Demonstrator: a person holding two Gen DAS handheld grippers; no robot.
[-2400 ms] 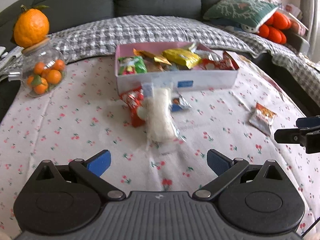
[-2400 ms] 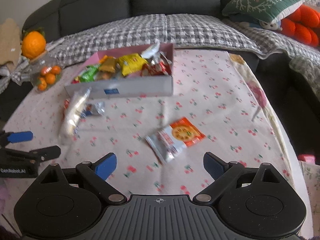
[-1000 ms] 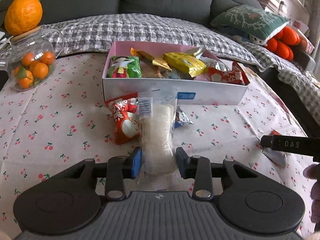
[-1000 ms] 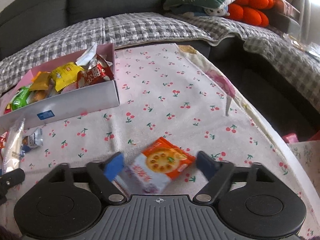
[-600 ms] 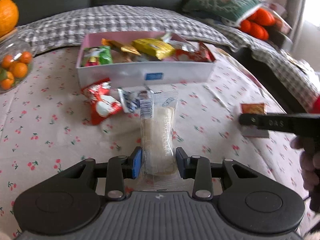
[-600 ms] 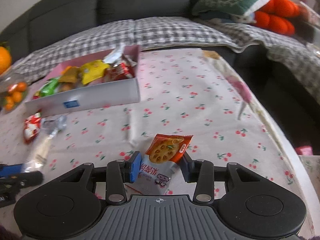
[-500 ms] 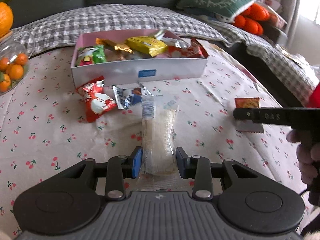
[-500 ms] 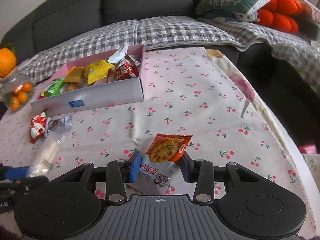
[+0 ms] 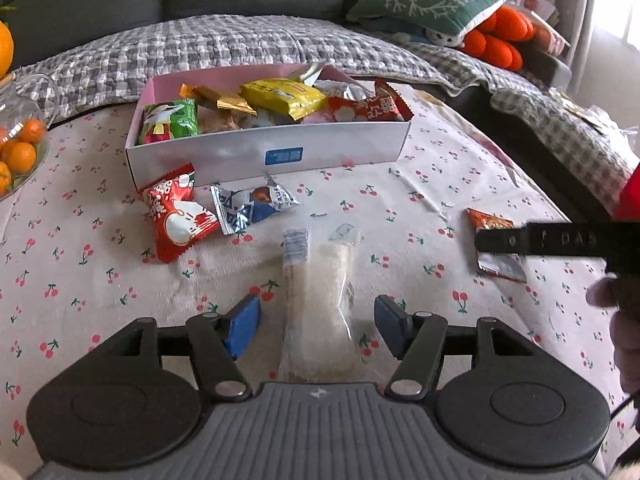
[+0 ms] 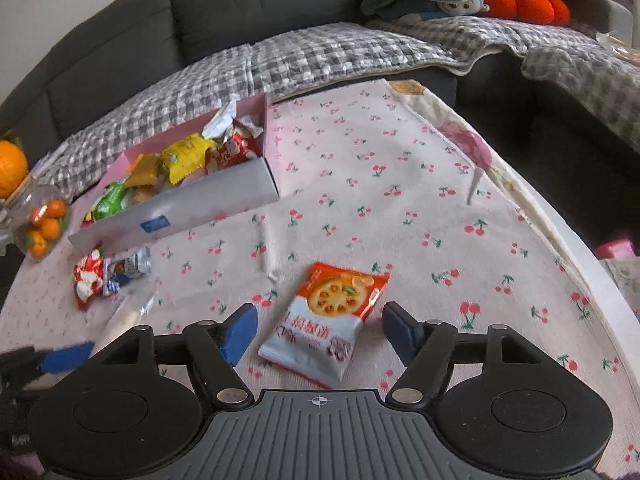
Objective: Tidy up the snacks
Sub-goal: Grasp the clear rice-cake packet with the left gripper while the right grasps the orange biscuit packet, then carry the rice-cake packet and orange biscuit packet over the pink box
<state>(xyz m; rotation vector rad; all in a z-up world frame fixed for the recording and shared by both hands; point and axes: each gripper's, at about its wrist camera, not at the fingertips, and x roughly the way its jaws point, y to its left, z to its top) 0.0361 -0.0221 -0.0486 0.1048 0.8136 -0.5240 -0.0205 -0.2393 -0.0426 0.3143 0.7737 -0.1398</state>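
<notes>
**Inspector:** Clear plastic between your left tongs. Report its condition.

**Operator:** That is the long rice-cracker packet (image 9: 318,300). It lies flat on the cherry-print tablecloth (image 9: 80,280), lengthwise along my line of sight, its near end under the nose of the left gripper (image 9: 317,322). The jaws have just been opening. The blue pads stand clear on both sides, so the packet is released, not clenched.

**Inspector:** And the right?

**Operator:** Same finding. The right gripper (image 10: 318,330) has just been opening too. The orange-and-white biscuit packet (image 10: 326,320) rests on the cloth between the pads, skewed, touching neither one that I can see. Nothing is grasped in either hand.

**Inspector:** Why are they lying there?

**Operator:** My judgement only: both lie on open cloth, short of the box, each centred in its tongs, which suits a fresh bite before the carry.

**Inspector:** Further out?

**Operator:** Beyond the rice packet lie a red packet (image 9: 176,216) and a blue-and-silver one (image 9: 252,208), just beside each other, loose against the front of the box (image 9: 264,156). The box is pink inside and already holds several snacks. To its left stands a glass jar of small oranges (image 10: 42,220). Behind is the checked blanket (image 9: 224,48) on the sofa.
</notes>
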